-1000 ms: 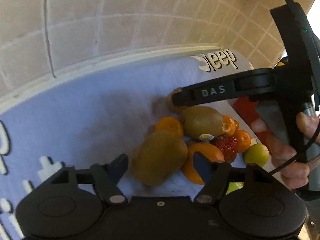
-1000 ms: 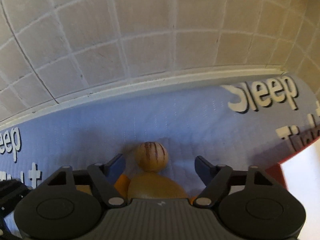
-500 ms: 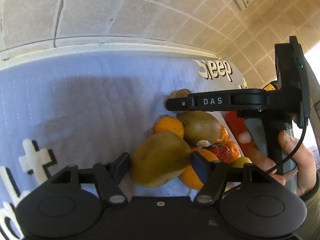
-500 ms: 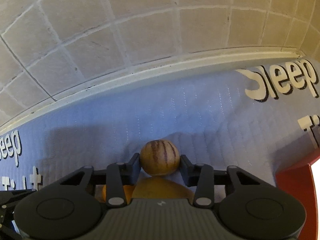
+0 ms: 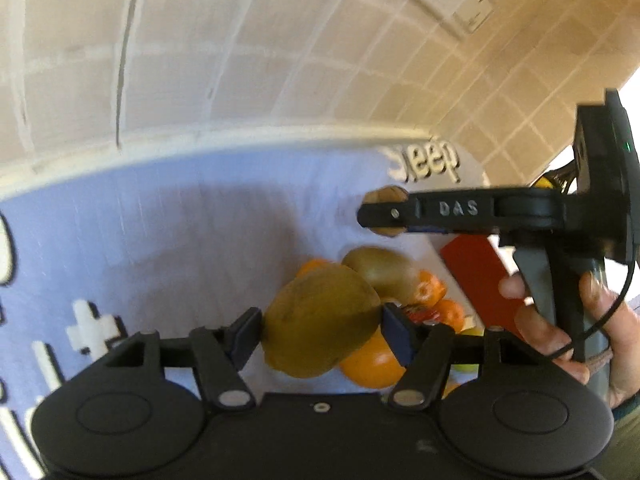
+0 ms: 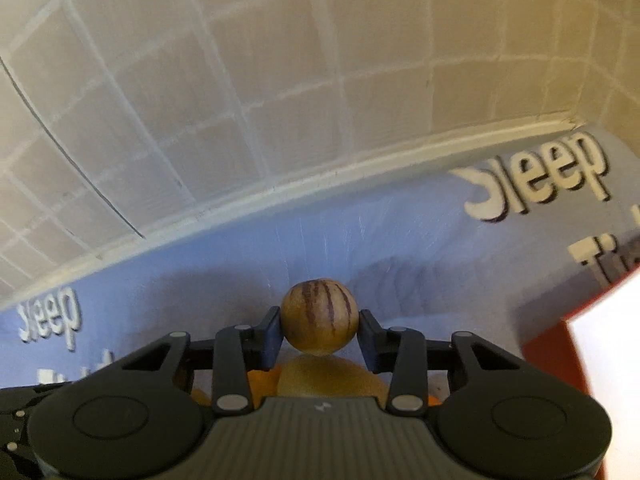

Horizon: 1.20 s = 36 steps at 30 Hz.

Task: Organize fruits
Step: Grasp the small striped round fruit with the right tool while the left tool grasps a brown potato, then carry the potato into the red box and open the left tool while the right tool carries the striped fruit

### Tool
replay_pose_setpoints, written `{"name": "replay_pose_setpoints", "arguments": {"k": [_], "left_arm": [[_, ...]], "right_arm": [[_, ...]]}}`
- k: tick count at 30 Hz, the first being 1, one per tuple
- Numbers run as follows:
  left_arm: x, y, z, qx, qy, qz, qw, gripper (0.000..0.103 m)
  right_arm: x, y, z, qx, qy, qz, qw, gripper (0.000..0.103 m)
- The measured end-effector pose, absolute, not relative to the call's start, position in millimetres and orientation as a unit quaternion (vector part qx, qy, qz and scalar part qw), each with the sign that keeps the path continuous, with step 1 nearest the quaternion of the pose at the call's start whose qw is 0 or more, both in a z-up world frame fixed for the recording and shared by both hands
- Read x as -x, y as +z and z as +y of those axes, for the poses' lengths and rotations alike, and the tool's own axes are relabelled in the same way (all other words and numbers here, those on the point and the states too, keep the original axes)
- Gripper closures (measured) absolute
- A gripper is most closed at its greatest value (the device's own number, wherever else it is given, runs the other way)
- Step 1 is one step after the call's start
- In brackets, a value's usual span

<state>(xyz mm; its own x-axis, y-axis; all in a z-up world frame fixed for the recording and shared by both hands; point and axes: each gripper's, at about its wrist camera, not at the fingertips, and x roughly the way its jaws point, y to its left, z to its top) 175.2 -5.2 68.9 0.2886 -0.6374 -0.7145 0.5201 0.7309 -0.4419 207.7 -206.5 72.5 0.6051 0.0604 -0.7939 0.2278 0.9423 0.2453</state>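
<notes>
Both grippers have just been closing, and each is now clear of the pile with a fruit lifted off the mat, where a second ago the jaws were standing spread around fruit lying there. Stretching across the lower half of both views is the blue mat with white lettering, lying against the tiled wall. At lower centre of the left view, the left gripper is pinching a large brown kiwi between its pads, above the heap of oranges. At right of that view, a hand is gripping the right gripper, which is pinching a small round striped fruit at lower centre of its own view.
</notes>
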Motion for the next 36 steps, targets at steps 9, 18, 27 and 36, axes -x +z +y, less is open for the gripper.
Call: {"name": "replay_pose_setpoints", "arguments": {"k": [9, 18, 27, 36], "left_arm": [[-126.3, 154.0, -61.7, 0.011, -0.394, 0.402, 0.827, 0.026], [-88.2, 160.6, -211.2, -0.041, -0.494, 0.405, 0.768, 0.025], [-72.9, 90.0, -331.4, -0.140, -0.489, 0.477, 0.717, 0.026], [-65.9, 54.7, -345.0, -0.184, -0.481, 0.488, 0.705, 0.025]], "right_arm": [[-92.7, 147.8, -258.5, -0.204, -0.072, 0.350, 0.911, 0.061], [33.9, 119.4, -358.1, -0.240, -0.223, 0.370, 0.869, 0.061], [71.0, 53.8, -392.3, -0.289, -0.203, 0.441, 0.825, 0.061], [60.1, 27.5, -387.0, -0.275, -0.174, 0.478, 0.816, 0.061]]}}
